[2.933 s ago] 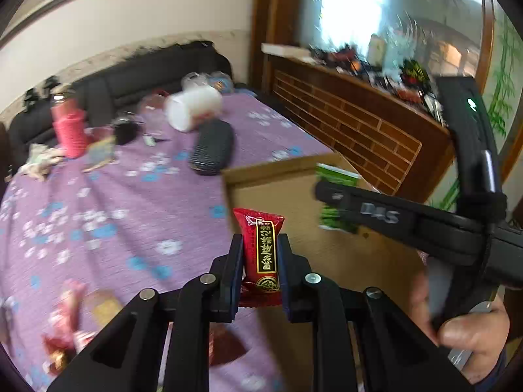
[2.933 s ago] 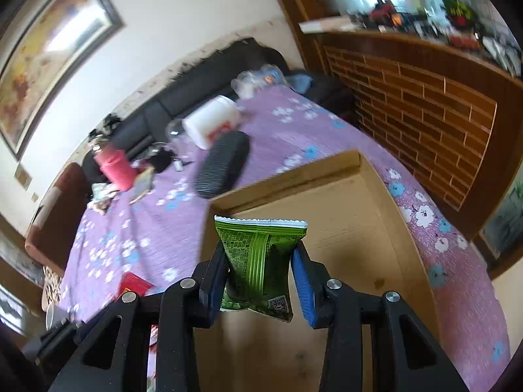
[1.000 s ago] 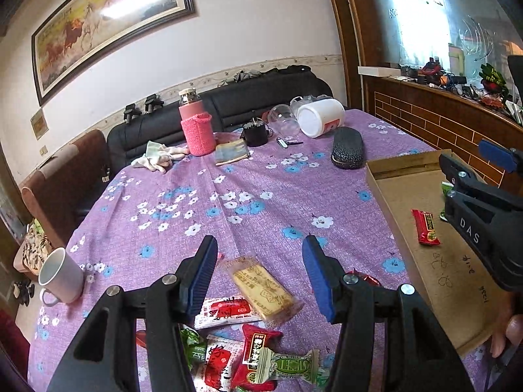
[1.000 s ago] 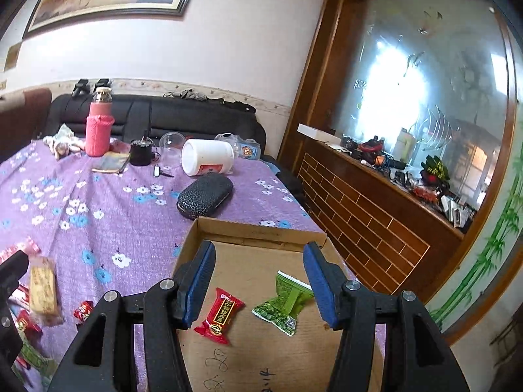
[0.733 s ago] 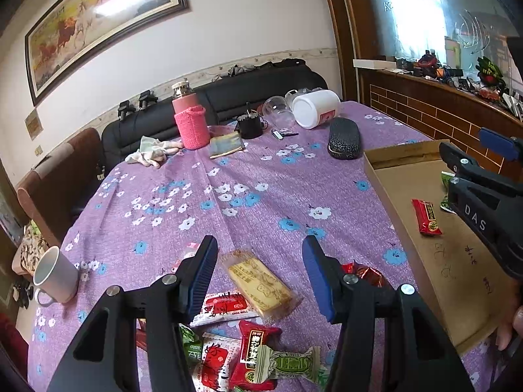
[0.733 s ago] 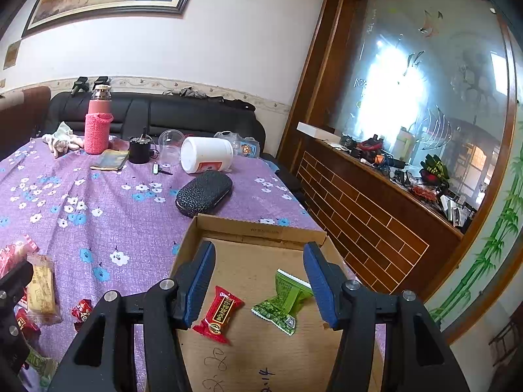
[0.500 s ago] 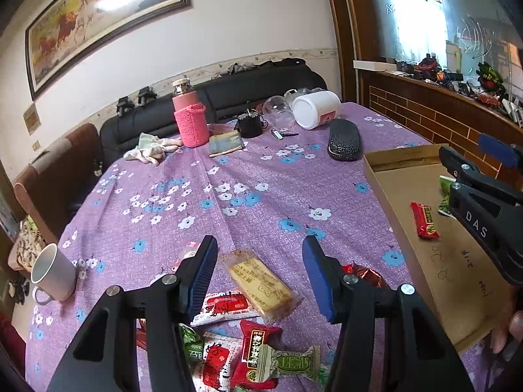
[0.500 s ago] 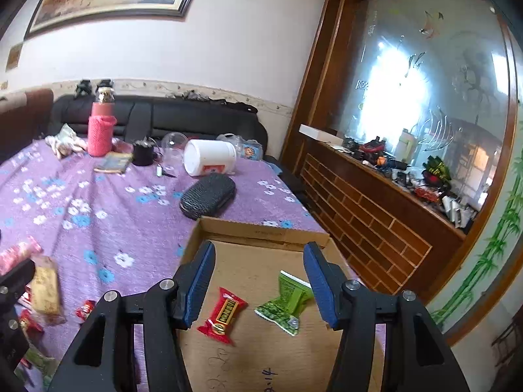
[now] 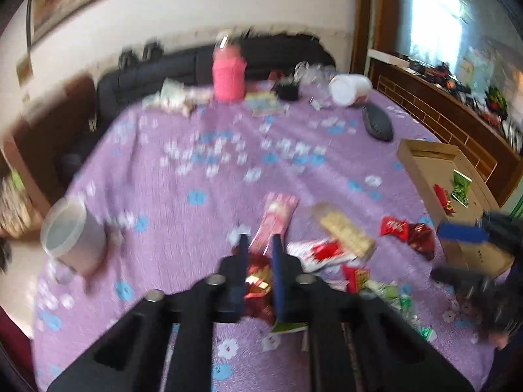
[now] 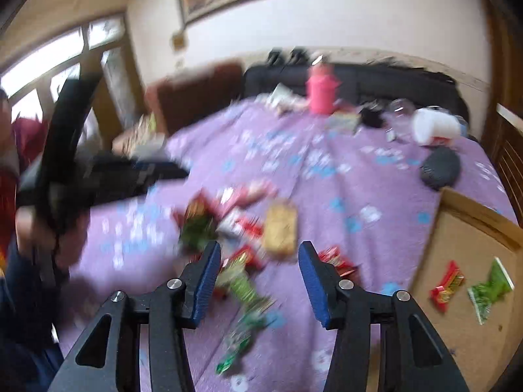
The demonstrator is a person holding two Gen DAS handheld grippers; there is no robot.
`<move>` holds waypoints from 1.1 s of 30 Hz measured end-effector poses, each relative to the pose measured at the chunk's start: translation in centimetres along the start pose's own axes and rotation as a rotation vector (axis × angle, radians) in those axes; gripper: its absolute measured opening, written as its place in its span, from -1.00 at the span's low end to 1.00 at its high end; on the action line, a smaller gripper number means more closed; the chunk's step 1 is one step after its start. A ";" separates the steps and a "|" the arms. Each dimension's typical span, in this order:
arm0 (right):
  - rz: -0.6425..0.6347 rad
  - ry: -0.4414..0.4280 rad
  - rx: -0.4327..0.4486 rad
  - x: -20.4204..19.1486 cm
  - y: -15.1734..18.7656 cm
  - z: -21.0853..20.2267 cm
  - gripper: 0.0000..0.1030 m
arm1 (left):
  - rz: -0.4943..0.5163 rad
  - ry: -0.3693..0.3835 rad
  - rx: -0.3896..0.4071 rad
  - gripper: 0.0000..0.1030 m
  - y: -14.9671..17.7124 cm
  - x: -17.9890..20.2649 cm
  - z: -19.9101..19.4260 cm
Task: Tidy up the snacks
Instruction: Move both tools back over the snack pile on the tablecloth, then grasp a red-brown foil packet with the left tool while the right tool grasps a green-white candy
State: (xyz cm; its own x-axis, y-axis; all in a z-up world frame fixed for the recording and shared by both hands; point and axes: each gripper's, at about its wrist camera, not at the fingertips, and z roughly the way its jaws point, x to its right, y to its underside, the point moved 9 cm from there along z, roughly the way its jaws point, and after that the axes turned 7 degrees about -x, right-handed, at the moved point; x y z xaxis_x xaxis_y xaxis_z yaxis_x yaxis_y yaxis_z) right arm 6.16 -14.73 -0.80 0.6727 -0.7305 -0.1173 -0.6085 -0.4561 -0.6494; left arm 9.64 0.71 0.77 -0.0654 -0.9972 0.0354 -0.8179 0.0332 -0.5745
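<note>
Left gripper (image 9: 258,248) nearly closed, its hold unclear through blur; right gripper (image 10: 258,261) gaped wide, empty, above the centre-frame snack pile (image 10: 242,228).

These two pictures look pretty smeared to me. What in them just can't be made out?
- Left gripper, left wrist view: narrow gap between the fingers; motion blur hides whether they pinch the red wrapper beneath.
- Snack pile, right wrist view: blur merges the packets, so there is no counting them or reading labels.
- Cardboard box, right wrist view: its far side is cut off by the picture edge.
- Right gripper: clearly open, holding nothing.
</note>
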 end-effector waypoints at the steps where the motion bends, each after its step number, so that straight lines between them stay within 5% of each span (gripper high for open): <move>1: -0.018 -0.002 -0.028 -0.5 0.4 0.7 0.01 | -0.020 0.018 -0.015 -0.87 0.1 -0.5 0.5; 10: -0.019 0.031 -0.082 -0.1 1.7 2.7 -0.02 | -0.038 0.122 -0.132 -0.87 1.7 -0.7 3.7; 16: -0.004 0.055 -0.086 0.6 1.3 2.8 -0.02 | 0.001 0.082 -0.142 -0.85 2.1 -0.2 4.1; 18: -0.003 0.060 -0.092 0.7 1.4 2.9 -0.02 | 0.006 0.074 -0.142 -0.69 2.1 -0.3 4.1; 20: -0.003 0.065 -0.092 0.8 1.3 3.0 -0.02 | 0.006 0.039 -0.145 0.12 2.2 -0.6 4.4; 30: -0.029 0.042 -0.123 0.1 1.9 3.8 -0.02 | 0.084 0.017 -0.163 0.13 2.8 0.4 5.2; 33: -0.024 0.056 -0.141 0.2 2.1 4.6 -0.02 | 0.076 0.011 -0.165 -0.20 3.0 0.4 5.9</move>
State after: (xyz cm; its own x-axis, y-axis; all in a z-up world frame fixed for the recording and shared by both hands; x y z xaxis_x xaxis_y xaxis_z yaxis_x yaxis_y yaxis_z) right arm 6.98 -13.48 -5.63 0.6658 -0.7439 -0.0586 -0.6484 -0.5379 -0.5388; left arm 10.58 -0.02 -5.75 -0.1363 -0.9906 0.0069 -0.8931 0.1199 -0.4335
